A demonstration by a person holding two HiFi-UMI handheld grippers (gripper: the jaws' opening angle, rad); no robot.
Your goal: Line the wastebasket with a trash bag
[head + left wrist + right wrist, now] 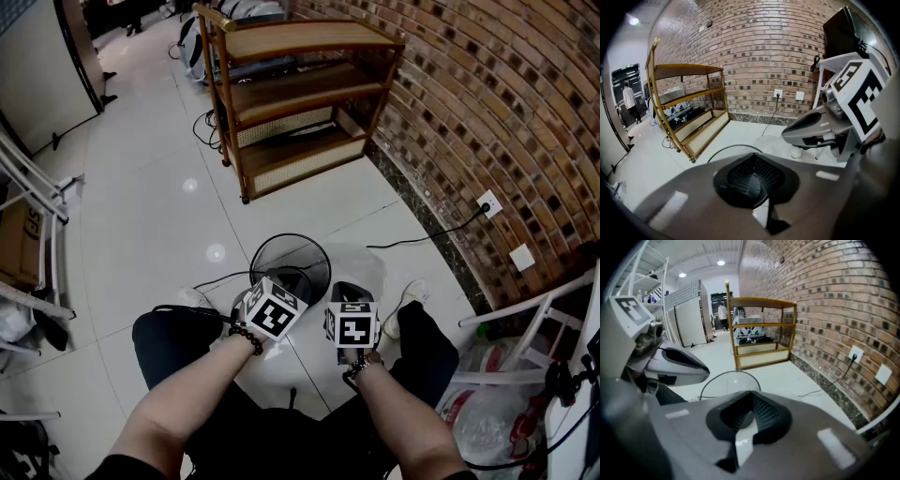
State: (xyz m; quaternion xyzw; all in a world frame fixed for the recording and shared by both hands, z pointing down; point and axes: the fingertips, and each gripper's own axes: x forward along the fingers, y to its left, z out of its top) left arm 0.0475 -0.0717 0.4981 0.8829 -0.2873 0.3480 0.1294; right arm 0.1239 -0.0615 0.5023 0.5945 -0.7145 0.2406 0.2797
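Black wire wastebasket (292, 265) is seen unlined on the floor, with a pale trash bag (364, 269) just beside it. Fingers of the left gripper (757, 179) and right gripper (750, 416) are clenched, empty. The thin, flat plastic could easily be missed or dropped.

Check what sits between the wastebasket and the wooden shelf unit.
Nothing. In the head view only bare white floor tile separates the wastebasket from the wooden shelf unit. The right gripper view shows the same bare stretch.
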